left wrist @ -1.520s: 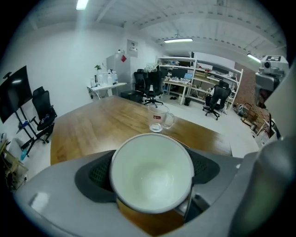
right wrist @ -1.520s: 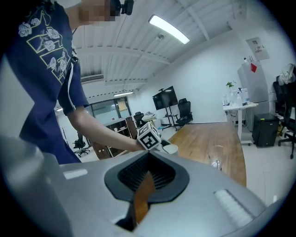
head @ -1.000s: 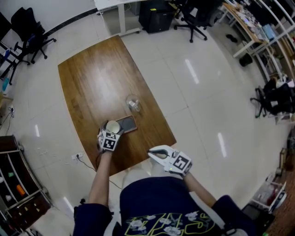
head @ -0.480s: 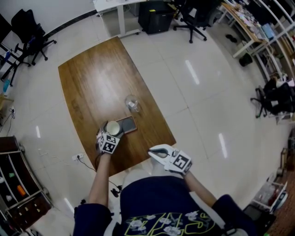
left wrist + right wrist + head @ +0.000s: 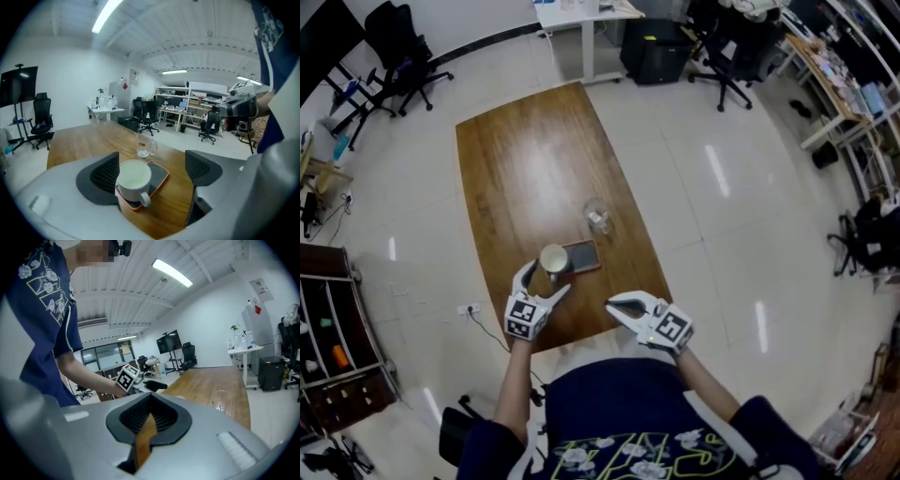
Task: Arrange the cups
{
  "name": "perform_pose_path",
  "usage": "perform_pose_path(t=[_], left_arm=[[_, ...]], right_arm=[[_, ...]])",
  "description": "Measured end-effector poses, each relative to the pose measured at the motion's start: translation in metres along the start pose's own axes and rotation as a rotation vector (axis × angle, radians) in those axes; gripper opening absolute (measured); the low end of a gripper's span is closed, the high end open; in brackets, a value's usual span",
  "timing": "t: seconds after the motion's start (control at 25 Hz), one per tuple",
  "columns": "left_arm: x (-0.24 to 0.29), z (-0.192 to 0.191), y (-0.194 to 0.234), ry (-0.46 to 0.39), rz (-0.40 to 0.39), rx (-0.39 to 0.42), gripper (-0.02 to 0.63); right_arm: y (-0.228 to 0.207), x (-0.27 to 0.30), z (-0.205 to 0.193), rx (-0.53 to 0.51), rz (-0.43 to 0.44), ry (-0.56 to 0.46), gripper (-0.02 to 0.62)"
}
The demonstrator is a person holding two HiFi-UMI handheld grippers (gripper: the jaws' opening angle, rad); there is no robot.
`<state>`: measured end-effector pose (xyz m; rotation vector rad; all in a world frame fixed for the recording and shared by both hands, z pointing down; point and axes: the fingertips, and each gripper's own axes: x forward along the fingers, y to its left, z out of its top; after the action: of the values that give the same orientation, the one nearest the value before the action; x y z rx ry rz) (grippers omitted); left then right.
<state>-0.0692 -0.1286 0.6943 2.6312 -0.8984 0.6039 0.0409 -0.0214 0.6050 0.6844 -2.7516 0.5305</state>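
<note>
Head view puts the white ceramic mug (image 5: 553,258) upright on the near end of a dark rectangular coaster with an orange rim (image 5: 586,255), close to the near edge of the long brown wooden table (image 5: 525,150). Half a second ago the left gripper (image 5: 547,279) sat low with this mug between its jaws. Now it has lifted and drawn back toward the person, and the mug stands alone just ahead of the jaw tips. The jaws are spread as wide as they were before, and in the left gripper view neither pad presses on the mug (its handle points back at the camera).

A clear glass mug (image 5: 598,217) stands just beyond the coaster's far edge, in the same spot relative to the coaster as 1 second ago.

The right gripper (image 5: 149,420) waits off the table's near corner in front of the person's body, with its pads closed together on nothing. It has hardly stirred.

My reading is that the white mug has just been let go where it was meant to stand, so that placement looks finished. Of the 2 cups, the glass one is the likelier next concern, if anything remains at all.
</note>
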Motion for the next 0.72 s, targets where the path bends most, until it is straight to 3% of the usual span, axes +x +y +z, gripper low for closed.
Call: perform_pose_path(t=[0.08, 0.2, 0.36, 0.44, 0.56, 0.72], left_arm=[[-0.015, 0.013, -0.010, -0.042, -0.014, 0.023, 0.403], [-0.034, 0.031, -0.023, -0.097, -0.022, 0.026, 0.215], [-0.051, 0.056, -0.035, -0.198, -0.031, -0.016, 0.198], [-0.058, 0.064, -0.043, -0.228, -0.026, 0.009, 0.192], [-0.071, 0.084, -0.059, -0.301, -0.023, 0.054, 0.107], [-0.084, 0.102, -0.078, -0.358, -0.021, 0.098, 0.060]], right_arm=[[-0.001, 0.009, 0.007, -0.019, 0.026, -0.014, 0.000], [-0.001, 0.017, 0.014, -0.041, 0.057, -0.031, 0.000], [-0.001, 0.021, 0.023, -0.049, 0.075, -0.055, 0.000], [0.000, 0.023, 0.025, -0.048, 0.084, -0.072, 0.000], [-0.001, 0.024, 0.025, -0.058, 0.086, -0.093, 0.000], [-0.006, 0.024, 0.028, -0.063, 0.086, -0.108, 0.000]])
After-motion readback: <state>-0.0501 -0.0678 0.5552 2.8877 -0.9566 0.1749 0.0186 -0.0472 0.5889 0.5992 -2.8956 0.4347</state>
